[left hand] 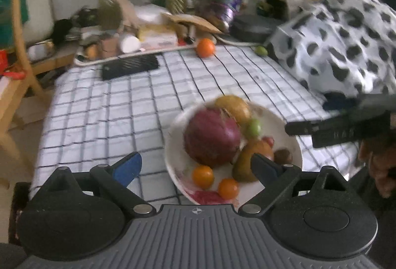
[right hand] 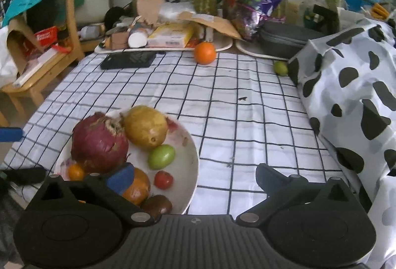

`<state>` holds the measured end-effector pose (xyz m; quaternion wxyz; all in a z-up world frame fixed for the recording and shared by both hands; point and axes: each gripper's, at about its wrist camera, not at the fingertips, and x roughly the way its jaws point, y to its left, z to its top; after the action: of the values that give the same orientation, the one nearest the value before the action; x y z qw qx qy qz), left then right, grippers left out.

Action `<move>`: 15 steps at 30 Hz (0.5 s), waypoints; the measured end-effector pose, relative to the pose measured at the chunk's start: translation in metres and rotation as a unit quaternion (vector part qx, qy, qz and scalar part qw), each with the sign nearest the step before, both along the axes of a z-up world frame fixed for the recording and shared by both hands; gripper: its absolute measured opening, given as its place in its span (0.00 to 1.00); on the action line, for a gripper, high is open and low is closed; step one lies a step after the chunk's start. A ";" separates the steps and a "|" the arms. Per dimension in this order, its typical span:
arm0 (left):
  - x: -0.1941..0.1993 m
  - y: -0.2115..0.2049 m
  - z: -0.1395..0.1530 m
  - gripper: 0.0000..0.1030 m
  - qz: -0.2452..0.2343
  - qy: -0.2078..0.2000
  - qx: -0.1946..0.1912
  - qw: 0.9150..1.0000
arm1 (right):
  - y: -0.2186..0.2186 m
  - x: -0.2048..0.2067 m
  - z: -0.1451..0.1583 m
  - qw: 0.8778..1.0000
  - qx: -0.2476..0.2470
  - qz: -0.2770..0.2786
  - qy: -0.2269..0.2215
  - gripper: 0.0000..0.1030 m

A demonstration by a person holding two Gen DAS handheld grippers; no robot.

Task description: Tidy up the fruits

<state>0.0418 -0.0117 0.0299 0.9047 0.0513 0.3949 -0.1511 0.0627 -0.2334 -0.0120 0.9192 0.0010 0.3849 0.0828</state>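
Observation:
A white plate (right hand: 190,165) sits on the checked tablecloth, holding a dark red pomegranate (right hand: 99,143), a yellow fruit (right hand: 146,126), a green fruit (right hand: 161,156), a small red tomato (right hand: 163,180) and small orange fruits. The plate also shows in the left wrist view (left hand: 292,143), blurred. An orange (right hand: 204,53) and a small green fruit (right hand: 281,68) lie loose at the far edge of the cloth. My left gripper (left hand: 198,167) is open and empty, just before the plate. My right gripper (right hand: 195,177) is open and empty over the plate's right rim.
A black phone (right hand: 128,60) lies at the far left of the cloth. Trays of clutter, a purple bag (right hand: 259,2) and potted plants line the back. A black-spotted white bag (right hand: 351,100) fills the right side. A wooden chair (right hand: 37,66) stands at the left.

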 end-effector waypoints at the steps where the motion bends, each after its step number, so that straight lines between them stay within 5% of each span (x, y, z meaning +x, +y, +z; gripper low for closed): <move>1: 0.001 0.001 0.006 0.93 0.002 0.001 -0.003 1.000 | -0.002 0.000 0.001 1.000 -0.002 -0.006 -0.001 1.00; 15: 0.033 -0.016 0.028 0.93 -0.043 -0.041 -0.003 0.998 | -0.020 0.013 -0.001 0.997 -0.009 -0.082 0.001 1.00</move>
<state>0.0747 -0.0282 0.0578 0.9129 0.0715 0.3546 -0.1893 0.0761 -0.2533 -0.0133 0.9225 0.0242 0.3852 0.0032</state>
